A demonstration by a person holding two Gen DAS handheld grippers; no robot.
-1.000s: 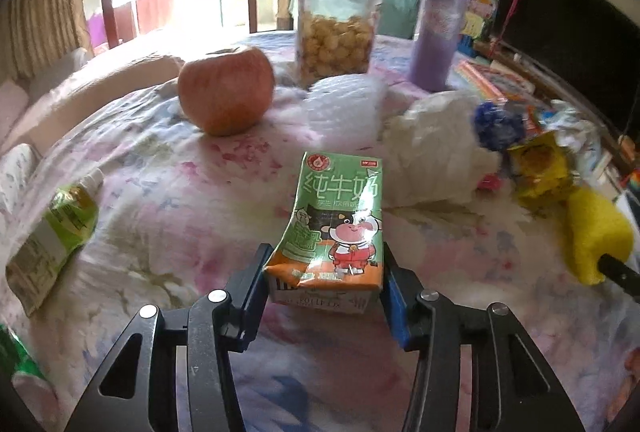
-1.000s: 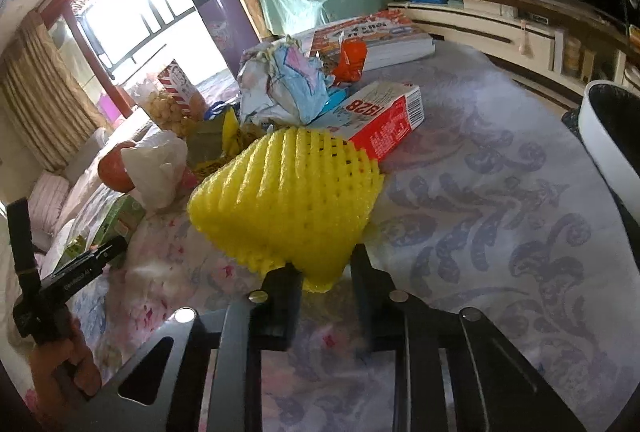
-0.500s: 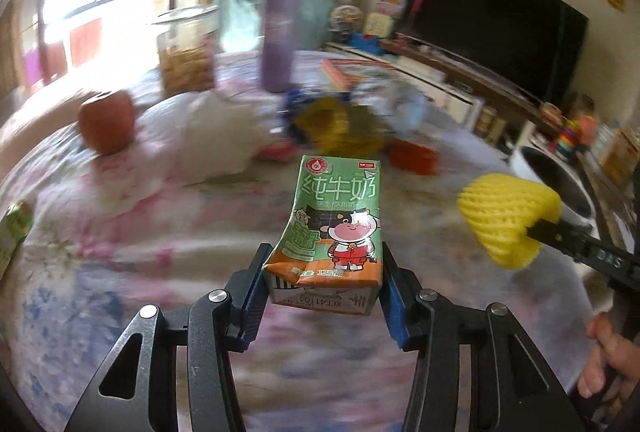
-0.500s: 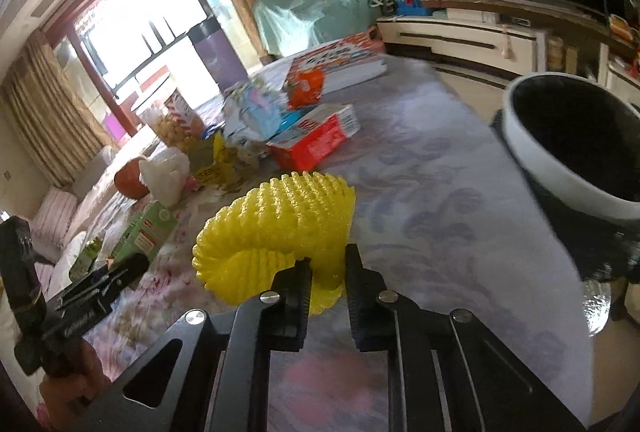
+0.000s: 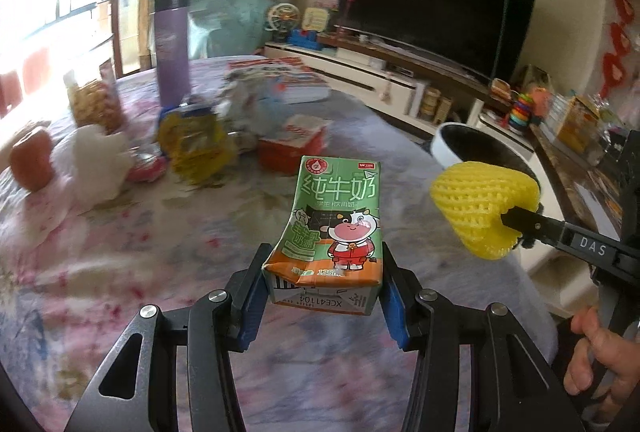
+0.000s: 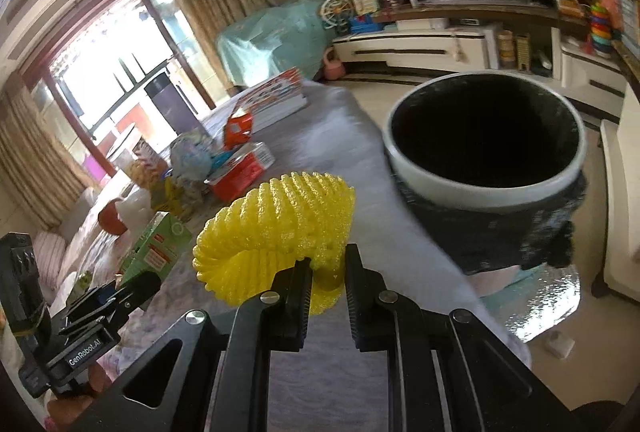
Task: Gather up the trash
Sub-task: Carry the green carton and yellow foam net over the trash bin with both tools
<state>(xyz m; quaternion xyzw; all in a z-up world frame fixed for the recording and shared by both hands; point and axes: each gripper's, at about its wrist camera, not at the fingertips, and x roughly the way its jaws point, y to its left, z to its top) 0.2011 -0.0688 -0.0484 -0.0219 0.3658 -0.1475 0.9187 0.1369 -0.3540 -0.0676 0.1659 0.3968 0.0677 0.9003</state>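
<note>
Right claw (image 6: 326, 274) pinching the yellow net (image 6: 280, 228) sits nearest the bin (image 6: 484, 187), just ahead-right, while left claw (image 5: 322, 286) clamps the carton (image 5: 332, 228).

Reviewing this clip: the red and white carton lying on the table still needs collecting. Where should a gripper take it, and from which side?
Probably across the two long sides of the red and white carton, coming down from above. It lies flat on the table, so its broad top faces up and the narrow width suits the jaws. The crumpled wrappers crowd its far end, so the nearer half looks freer.
</note>
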